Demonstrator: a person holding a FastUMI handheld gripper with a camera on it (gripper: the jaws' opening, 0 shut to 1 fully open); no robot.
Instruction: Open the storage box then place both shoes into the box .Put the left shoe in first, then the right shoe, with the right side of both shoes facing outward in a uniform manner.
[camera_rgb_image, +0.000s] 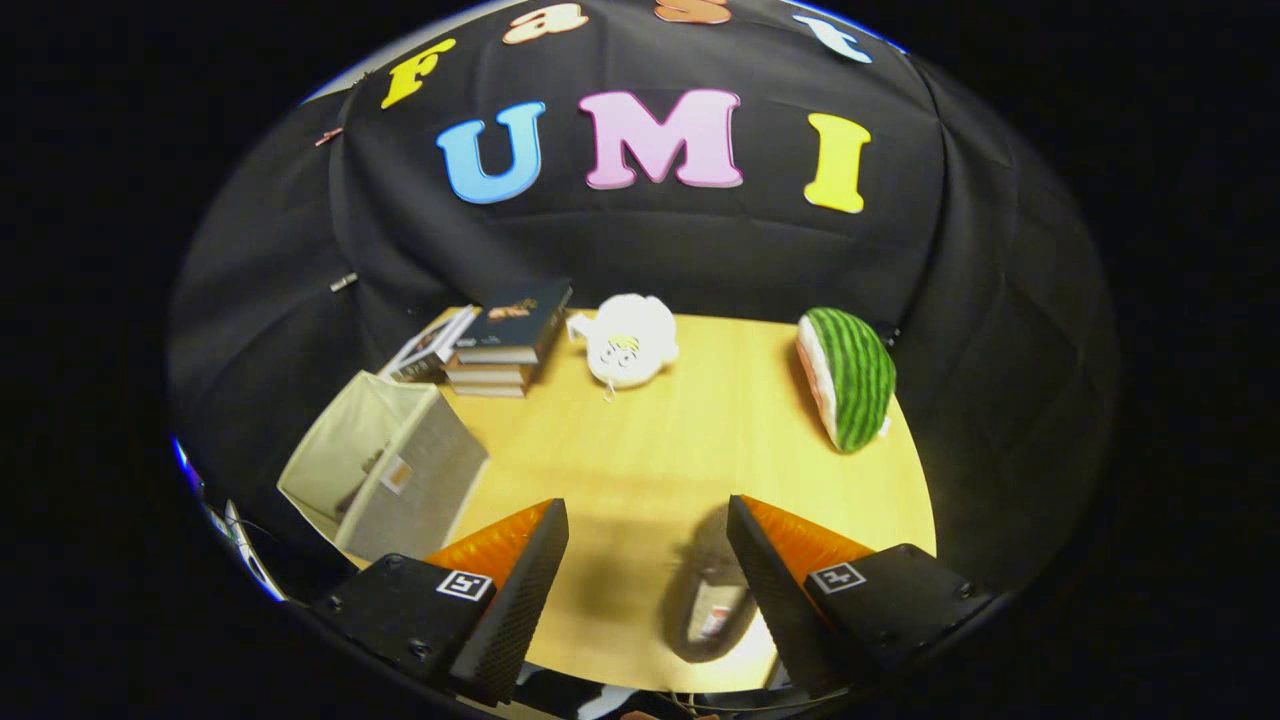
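1. The claw (648, 560) hangs above the desk (700, 430) with its fingers spread wide and nothing between them.
2. The storage box (385, 470) sits at about ten o'clock from the claw, at the desk's near-left corner, already open.
3. Something dark lies inside the box; whether it is a shoe I cannot tell.
4. One shoe (712, 600) lies on the desk close beside the right finger, at about four o'clock from the claw's middle, blurred.
5. I judge the opening done, and at least this shoe left to place.
6. Open desk stretches ahead; the books (505, 345), white plush (628, 340) and watermelon plush (848, 375) stand well apart at eleven through one o'clock.
7. The shoe lies near the desk's front edge.
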